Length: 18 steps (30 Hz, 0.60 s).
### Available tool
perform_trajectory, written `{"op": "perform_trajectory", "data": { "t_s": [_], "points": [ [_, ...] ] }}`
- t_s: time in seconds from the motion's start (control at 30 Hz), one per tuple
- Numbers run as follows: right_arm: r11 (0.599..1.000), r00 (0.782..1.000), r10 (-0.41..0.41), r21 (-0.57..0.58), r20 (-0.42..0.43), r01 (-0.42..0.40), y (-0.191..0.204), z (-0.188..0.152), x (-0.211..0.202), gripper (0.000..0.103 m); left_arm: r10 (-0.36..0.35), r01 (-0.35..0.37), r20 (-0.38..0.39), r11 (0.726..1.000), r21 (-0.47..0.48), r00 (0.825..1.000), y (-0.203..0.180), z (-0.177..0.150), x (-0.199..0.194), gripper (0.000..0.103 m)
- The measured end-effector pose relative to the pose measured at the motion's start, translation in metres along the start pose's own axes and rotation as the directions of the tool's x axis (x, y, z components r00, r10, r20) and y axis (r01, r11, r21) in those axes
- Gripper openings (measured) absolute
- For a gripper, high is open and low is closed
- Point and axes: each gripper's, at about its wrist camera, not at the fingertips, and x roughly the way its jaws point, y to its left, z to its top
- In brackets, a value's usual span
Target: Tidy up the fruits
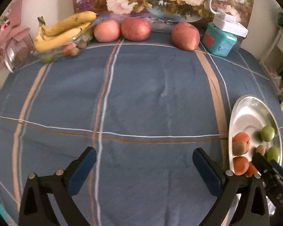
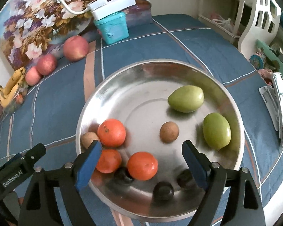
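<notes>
Right wrist: bowl [image 2: 179,66] under right gripper [image 2: 141,153], orange [image 2: 142,165] between spread, empty jaws. Left gripper [image 1: 144,160] spread wide, empty, over cloth [image 1: 151,98].

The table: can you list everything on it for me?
Metal bowl: one, silver, near right.
Oranges: three, orange, in bowl.
Green fruits: two, in bowl.
Brown fruits: two, in bowl.
Dark fruits: three, bowl's near edge.
Apples: three, red, far edge.
Bananas: one bunch, yellow, far left.
Box: one, teal, far right.
Tablecloth: one, blue.
Left fingers: open, empty.
Right fingers: open over bowl.
</notes>
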Motion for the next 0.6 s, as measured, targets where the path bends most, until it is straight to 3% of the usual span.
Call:
{"op": "perform_trajectory", "data": {
  "t_s": [0.17, 0.3, 0.43, 0.6],
  "points": [
    [1.000, 1.000, 0.022, -0.012, 0.005, -0.021, 0.003, -0.006, -0.009, 0.087, 0.147, -0.148, 0.042, 0.989, 0.013, 0.988, 0.003, -0.005, -0.021, 0.103],
    [0.999, 1.000, 0.023, -0.049, 0.001, -0.022, 0.007, -0.017, -0.020, 0.087, 0.282, -0.283, 0.057, 0.959, 0.010, 0.958, 0.008, -0.019, -0.044, 0.103],
    [0.994, 1.000, 0.017, -0.106, 0.017, -0.016, 0.015, -0.032, -0.037, 0.087, 0.306, -0.306, 0.026, 0.952, 0.022, 0.952, 0.015, -0.029, -0.058, 0.103],
    [0.987, 0.999, 0.020, -0.159, 0.038, -0.014, 0.022, -0.053, -0.054, 0.087, 0.297, -0.298, 0.045, 0.954, 0.019, 0.954, 0.024, -0.044, -0.080, 0.103]
  ]
}}
